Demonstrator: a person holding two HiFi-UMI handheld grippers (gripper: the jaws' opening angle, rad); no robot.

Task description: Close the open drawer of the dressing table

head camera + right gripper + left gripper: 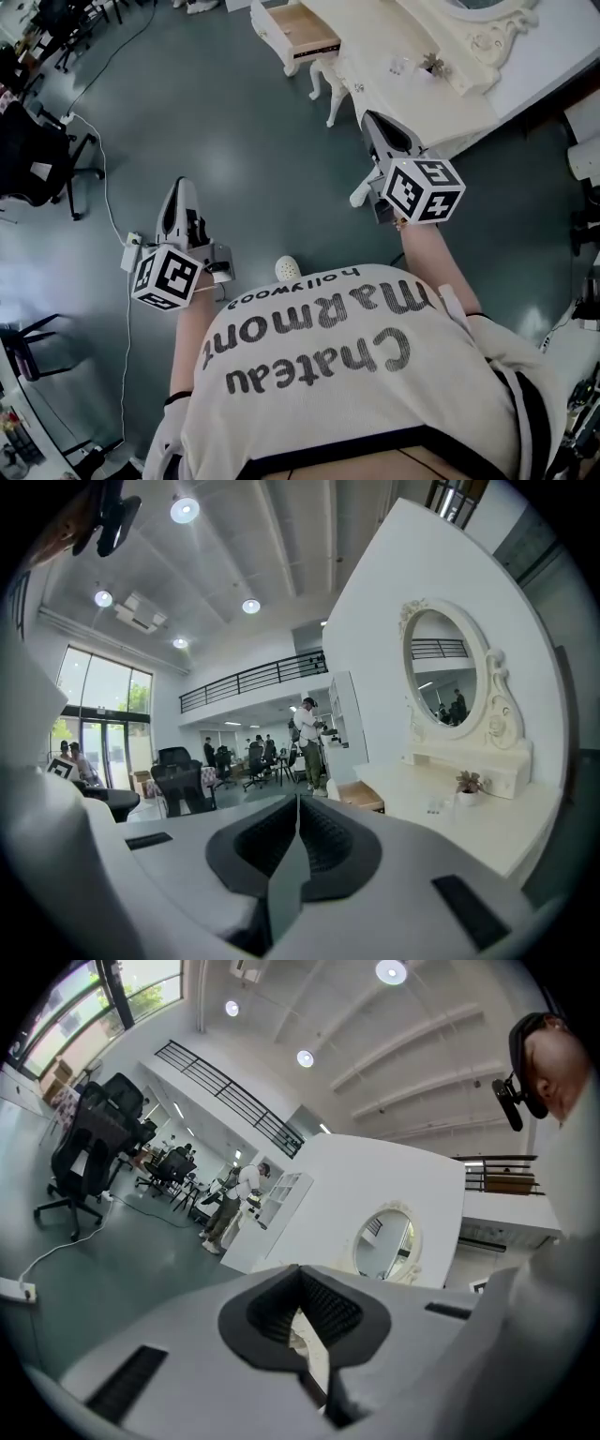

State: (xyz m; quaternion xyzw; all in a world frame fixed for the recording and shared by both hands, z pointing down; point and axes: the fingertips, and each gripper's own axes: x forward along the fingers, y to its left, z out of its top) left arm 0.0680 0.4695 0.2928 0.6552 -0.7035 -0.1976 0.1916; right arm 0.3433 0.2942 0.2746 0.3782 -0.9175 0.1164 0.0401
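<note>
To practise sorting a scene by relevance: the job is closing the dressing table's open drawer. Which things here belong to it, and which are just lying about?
Belong to the job: open drawer; dressing table; left gripper; right gripper.

Just lying about: small plant; mirror; office chair; floor cable.

Head view looks down; gripper views face level, apparently sharing the dressing table [386, 1241] [497, 832].
</note>
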